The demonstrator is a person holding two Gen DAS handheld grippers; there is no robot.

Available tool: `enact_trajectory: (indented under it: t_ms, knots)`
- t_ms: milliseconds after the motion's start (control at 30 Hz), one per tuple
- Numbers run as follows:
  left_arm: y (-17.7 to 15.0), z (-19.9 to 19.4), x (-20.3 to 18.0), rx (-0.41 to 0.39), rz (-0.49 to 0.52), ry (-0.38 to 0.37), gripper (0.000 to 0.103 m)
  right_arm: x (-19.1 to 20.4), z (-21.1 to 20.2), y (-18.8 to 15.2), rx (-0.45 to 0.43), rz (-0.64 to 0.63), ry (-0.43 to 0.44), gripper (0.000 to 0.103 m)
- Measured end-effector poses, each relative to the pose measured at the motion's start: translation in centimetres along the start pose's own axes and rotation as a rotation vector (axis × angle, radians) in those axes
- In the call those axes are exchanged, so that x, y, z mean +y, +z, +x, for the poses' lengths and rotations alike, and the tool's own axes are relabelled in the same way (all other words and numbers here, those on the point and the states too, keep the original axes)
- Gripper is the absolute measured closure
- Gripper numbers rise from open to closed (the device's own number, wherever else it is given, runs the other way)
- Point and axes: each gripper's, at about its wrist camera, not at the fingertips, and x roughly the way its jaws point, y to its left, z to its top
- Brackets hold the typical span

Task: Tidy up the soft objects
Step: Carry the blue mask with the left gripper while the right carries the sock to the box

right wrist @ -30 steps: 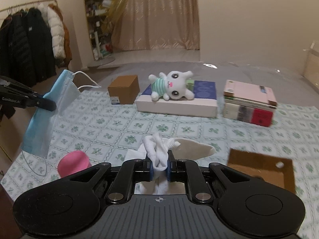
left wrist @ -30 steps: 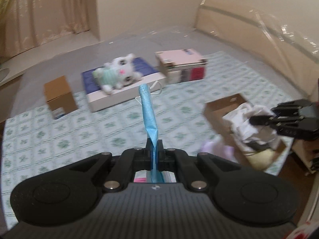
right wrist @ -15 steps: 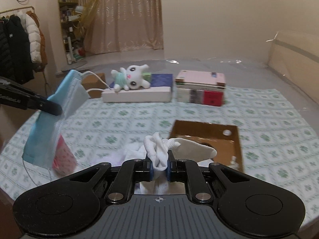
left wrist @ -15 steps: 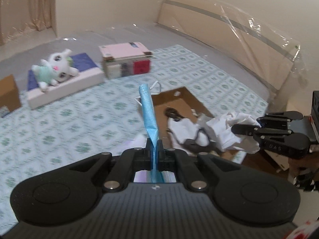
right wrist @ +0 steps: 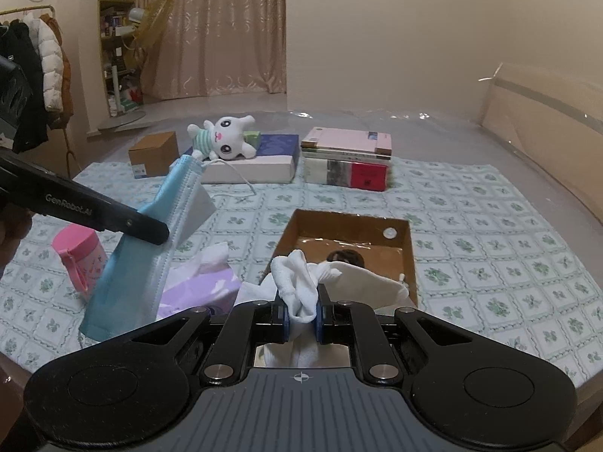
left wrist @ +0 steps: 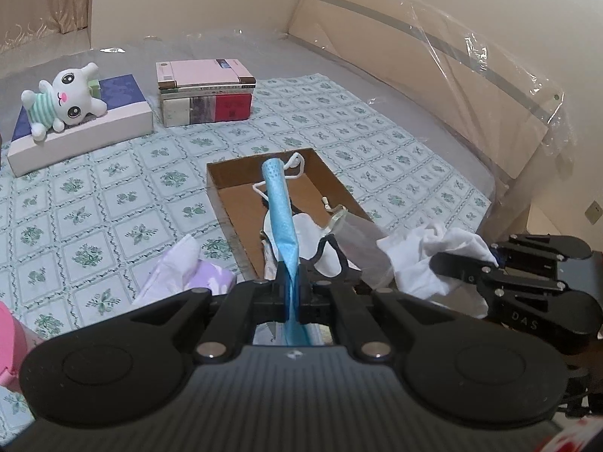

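- Closest in, both tools are carrying stuff: the left tool is pinching a blue face mask between its closed fingers, and the mask is sticking up and forward so that in the left wrist view it's lining up over the box.
- The right tool is clamping a bunched-up white cloth, looks like a sock or two, hanging right at the near end of the cardboard box.
- So neither item is actually dropped in yet, I'd say we're mid-delivery on both.
- Just beside the box on the bed, a purple tissue pack and a pink cup are sitting on the patterned sheet; not sure either one counts as soft stuff to sort.
- The box is already holding a few things: something white with dark trim and a dark lump, too hard to tell what exactly.
- Farther back, the white plush bunny is lying on a flat white box, next to a stack of books. Probably the plush is what's left to collect.
- A small brown carton is sitting at the far left.
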Motion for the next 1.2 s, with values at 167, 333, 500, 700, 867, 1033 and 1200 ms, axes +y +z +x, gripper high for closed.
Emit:
enact_trajectory:
  t_ms: [167,333,500,700,867,1033,1200]
  knots:
    - [-0.1,0.9,-0.5,0.012,-0.001,-0.006,0.101,-0.6,-0.3,-0.3,0.005,0.011,-0.014,0.091]
    - [-0.1,1.8,-0.8,0.022,0.003,-0.015,0.101,-1.3,-0.3,-0.4,0.011,0.021,-0.027,0.091]
    - [-0.2,2.7,-1.1,0.032,0.003,-0.031,0.101,-1.8,-0.4,-0.7,0.02,0.028,-0.038,0.091]
    - [0.0,3.7,-1.5,0.042,0.009,-0.053,0.101,-2.5,-0.6,-1.1,0.032,0.034,-0.054,0.091]
    - [0.7,4.4,-1.6,0.044,0.005,-0.057,0.101,-3.1,-0.3,-0.6,0.033,0.033,-0.062,0.091]
    - [2.0,5.2,-1.7,0.036,-0.001,-0.064,0.101,-3.5,0.2,0.0,0.035,0.022,-0.058,0.091]
    - [3.1,5.8,-1.7,0.019,-0.012,-0.068,0.101,-3.8,0.9,0.6,0.036,0.006,-0.061,0.091]
